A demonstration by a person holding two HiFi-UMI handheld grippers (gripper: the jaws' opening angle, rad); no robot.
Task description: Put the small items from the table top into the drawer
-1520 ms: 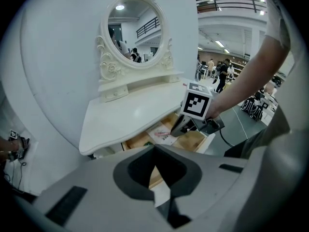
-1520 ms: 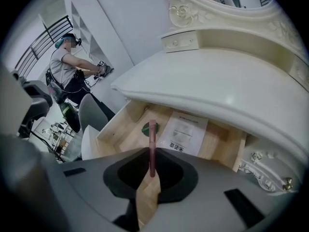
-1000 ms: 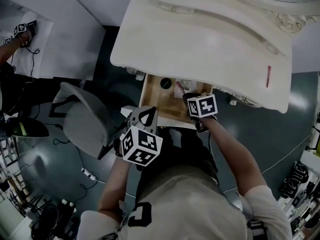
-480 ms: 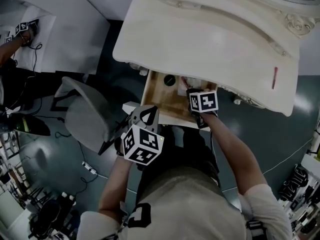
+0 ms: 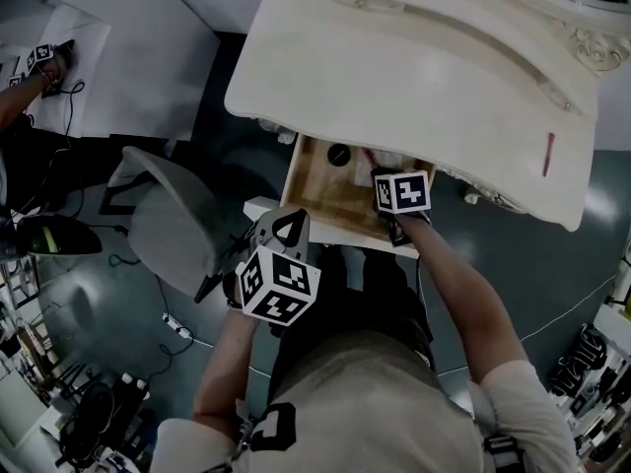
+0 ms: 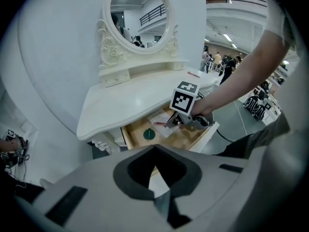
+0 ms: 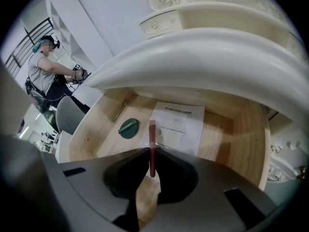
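Nearest the person, the left gripper (image 6: 155, 151) is hovering with its jaws pressed together on nothing, short of the open drawer's (image 5: 296, 180) near rim, with a gray chair (image 5: 173, 230) standing off to its left. Just beyond, the right gripper (image 7: 150, 153) is pinching a slim red stick (image 7: 152, 134) that is pointing down into the drawer, where bare wood is lying open between the green disc (image 7: 128, 127) at left and the white paper sheet (image 7: 181, 127). The dressing table (image 5: 394, 77) is overhanging the drawer's far part with its curved front edge, and a second red stick (image 5: 548, 154) is lying near its right edge.
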